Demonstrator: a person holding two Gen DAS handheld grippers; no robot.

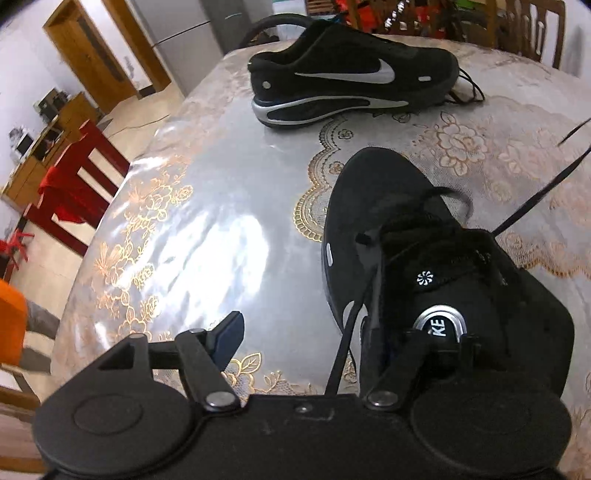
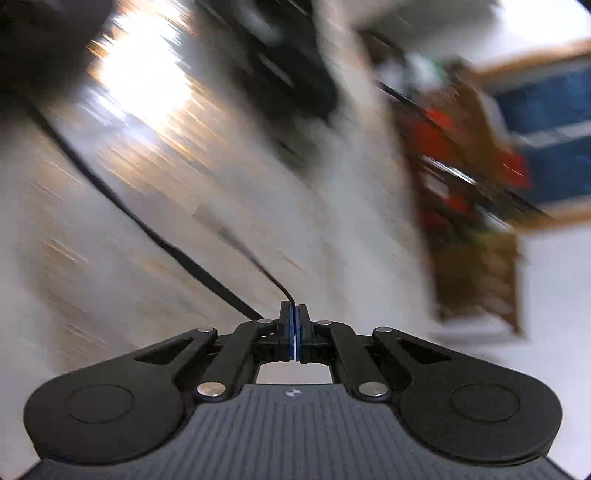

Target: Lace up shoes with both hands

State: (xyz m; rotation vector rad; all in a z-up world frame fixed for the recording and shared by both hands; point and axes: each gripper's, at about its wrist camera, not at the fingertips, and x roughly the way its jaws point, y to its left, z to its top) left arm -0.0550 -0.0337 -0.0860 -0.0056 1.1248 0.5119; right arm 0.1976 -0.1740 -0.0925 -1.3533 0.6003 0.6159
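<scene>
A black sneaker (image 1: 388, 206) stands close to me on the table, toe pointing away. My left gripper (image 1: 351, 328) is open over its heel side. The left finger (image 1: 229, 332) hangs above the cloth and the right finger is dark against the shoe's opening. A loose black lace strand (image 1: 347, 343) runs from an eyelet down between the fingers, and neither pad presses on it. Another lace strand (image 1: 543, 192) stretches taut off to the right. In the blurred right wrist view my right gripper (image 2: 294, 308) is shut on the black lace (image 2: 266, 275).
A second black sneaker (image 1: 351, 74) with a silver swoosh lies on its sole at the far side of the table (image 1: 207, 229), which has a shiny lace-patterned cover. A red chair (image 1: 74, 184) stands off the left edge, and a wooden chair (image 1: 535, 29) stands behind the table.
</scene>
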